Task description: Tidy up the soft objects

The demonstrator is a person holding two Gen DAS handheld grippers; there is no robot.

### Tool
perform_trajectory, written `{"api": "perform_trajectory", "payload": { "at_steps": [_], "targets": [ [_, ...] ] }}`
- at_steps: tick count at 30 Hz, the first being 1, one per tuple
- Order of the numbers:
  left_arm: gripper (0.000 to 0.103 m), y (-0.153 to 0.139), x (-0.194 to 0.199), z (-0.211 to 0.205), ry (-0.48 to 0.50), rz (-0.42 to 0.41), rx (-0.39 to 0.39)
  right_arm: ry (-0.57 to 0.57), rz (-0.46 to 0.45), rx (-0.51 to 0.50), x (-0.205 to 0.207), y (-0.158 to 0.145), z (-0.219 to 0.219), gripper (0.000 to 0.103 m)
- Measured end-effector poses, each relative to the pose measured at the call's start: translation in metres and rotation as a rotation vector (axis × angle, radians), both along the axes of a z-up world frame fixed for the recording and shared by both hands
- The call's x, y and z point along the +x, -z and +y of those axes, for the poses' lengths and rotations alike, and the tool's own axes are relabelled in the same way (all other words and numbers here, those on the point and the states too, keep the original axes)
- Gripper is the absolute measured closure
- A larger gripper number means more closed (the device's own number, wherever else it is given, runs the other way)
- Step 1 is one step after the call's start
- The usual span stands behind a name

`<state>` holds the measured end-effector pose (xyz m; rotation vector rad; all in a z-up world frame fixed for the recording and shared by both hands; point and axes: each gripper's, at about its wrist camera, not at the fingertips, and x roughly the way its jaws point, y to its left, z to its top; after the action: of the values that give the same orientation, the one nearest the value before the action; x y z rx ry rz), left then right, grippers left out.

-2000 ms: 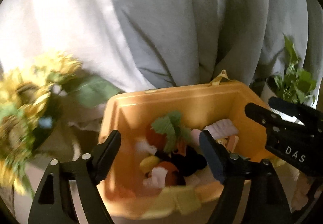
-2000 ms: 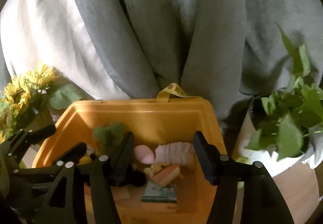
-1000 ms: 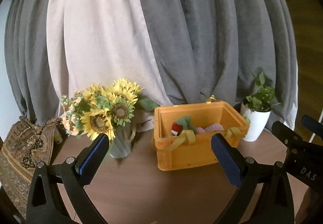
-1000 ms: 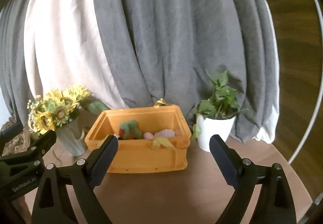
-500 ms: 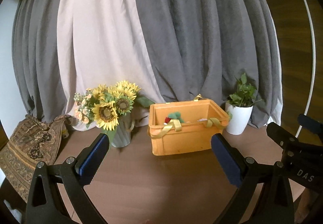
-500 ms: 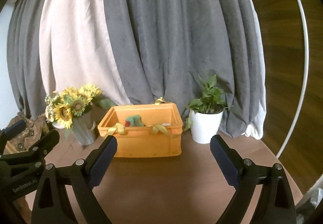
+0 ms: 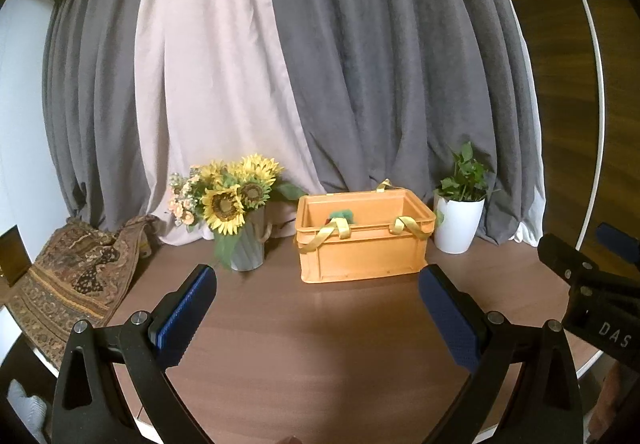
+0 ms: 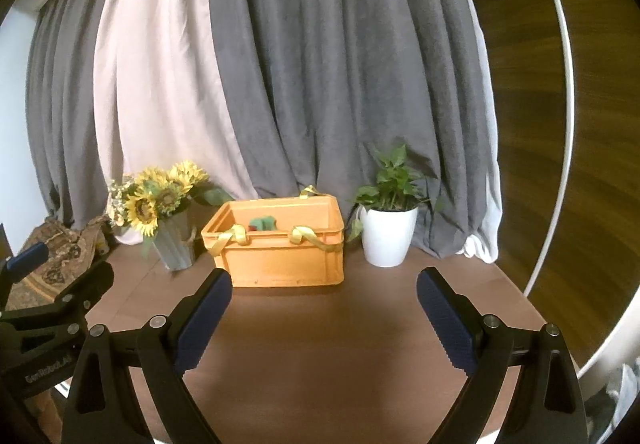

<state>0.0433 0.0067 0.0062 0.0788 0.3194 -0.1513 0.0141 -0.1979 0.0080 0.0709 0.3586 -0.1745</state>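
The left gripper (image 7: 318, 304) was spread wide and held nothing; the right gripper (image 8: 324, 298) was likewise spread and empty. Both hung low over the bare brown tabletop (image 7: 320, 344), well apart from the orange crate (image 7: 362, 248) that stood toward the back of the table, between the vase of sunflowers (image 7: 236, 204) and the white potted plant (image 7: 460, 216). The soft objects lay inside the crate; only a green plush top (image 8: 263, 223) showed above the near wall, with yellow ribbon straps (image 8: 306, 236) draped over the rim. No loose soft item was visible on the table, so the sorting looked finished or nearly so, judging by these views. Both grippers pointed level toward the crate, side by side, each one's frame showing at the edge of the other's view. A patterned cloth (image 7: 76, 276) lay at the table's left edge.
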Motion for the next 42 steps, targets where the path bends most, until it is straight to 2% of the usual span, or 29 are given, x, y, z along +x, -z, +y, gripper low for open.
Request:
{"api": "perform_trajectory", "payload": {
  "at_steps": [17,42],
  "targets": [
    [0.0,0.001,-0.046,-0.001,-0.014,-0.004,0.0,-0.015,-0.01,-0.01,-0.044,-0.001,-0.003,0.008],
    [0.0,-0.001,-0.053,-0.005,-0.003,-0.008,-0.003,-0.008,-0.022,-0.017,-0.055,-0.003,-0.004,0.008]
  ]
}}
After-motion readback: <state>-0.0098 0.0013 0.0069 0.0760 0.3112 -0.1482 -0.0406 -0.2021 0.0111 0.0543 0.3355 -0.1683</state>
